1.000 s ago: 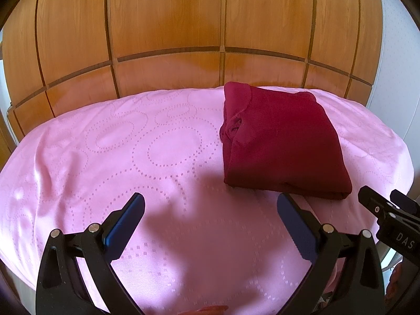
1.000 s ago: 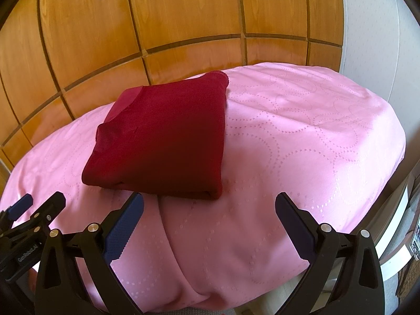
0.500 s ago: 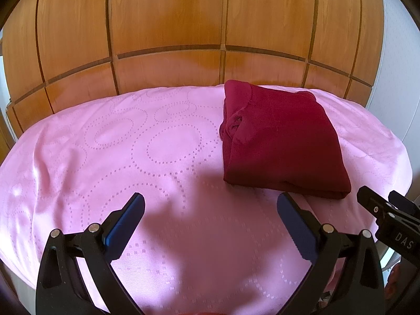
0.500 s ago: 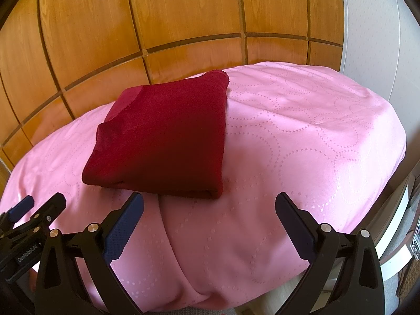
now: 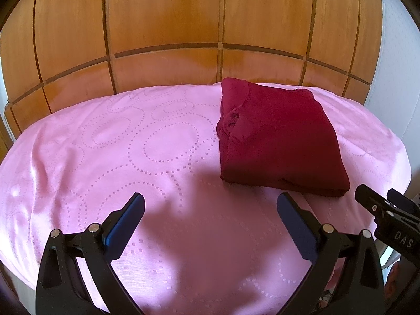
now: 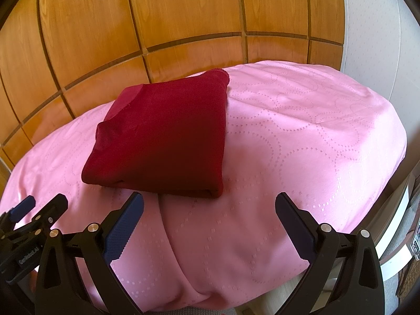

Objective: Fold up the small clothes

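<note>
A dark red garment lies folded into a neat rectangle on the pink cloth, toward the back right in the left wrist view and back left in the right wrist view. My left gripper hangs open over bare cloth, short of the garment's near edge and to its left. My right gripper is open too, its left finger just in front of the garment's near fold. Nothing sits between either pair of fingers. Each view catches the other gripper at its edge: the right gripper and the left gripper.
The pink cloth with dotted circles covers a rounded surface and drapes over the near edge. A wooden panelled wall rises right behind it. A pale wall stands at the right, with white furniture below.
Both grippers have drawn back and risen slightly; the garment sits a little farther off in both views. The garment itself has not moved.
</note>
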A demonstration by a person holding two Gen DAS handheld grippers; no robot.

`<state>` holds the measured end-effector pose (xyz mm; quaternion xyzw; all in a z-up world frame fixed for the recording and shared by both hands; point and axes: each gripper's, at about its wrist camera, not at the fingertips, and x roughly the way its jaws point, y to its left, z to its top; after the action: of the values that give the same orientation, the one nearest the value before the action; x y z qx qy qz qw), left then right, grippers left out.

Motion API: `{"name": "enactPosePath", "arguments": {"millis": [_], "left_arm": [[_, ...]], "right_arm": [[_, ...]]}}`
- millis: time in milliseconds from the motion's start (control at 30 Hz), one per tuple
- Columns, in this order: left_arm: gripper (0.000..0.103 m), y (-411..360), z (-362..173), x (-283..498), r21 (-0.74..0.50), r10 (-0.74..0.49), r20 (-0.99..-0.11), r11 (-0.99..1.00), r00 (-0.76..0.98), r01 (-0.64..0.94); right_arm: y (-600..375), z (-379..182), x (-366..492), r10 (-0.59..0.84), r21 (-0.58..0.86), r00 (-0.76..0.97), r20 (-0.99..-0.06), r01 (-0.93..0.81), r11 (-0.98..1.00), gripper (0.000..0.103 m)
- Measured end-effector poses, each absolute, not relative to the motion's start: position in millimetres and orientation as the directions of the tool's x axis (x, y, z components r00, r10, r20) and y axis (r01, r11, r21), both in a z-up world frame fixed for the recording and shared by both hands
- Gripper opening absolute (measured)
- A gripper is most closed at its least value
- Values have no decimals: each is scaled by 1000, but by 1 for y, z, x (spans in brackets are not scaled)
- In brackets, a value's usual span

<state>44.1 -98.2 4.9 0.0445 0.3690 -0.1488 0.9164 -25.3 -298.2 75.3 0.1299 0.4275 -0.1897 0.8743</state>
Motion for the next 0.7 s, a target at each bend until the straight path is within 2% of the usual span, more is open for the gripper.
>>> {"name": "enactPosePath", "arguments": {"millis": [700], "left_arm": [[101,-96,-1,48,-69,-261,-715,950,649,305]], "right_arm": [[-300,72,-23,-211,69,559,-802,437,897,99]]}}
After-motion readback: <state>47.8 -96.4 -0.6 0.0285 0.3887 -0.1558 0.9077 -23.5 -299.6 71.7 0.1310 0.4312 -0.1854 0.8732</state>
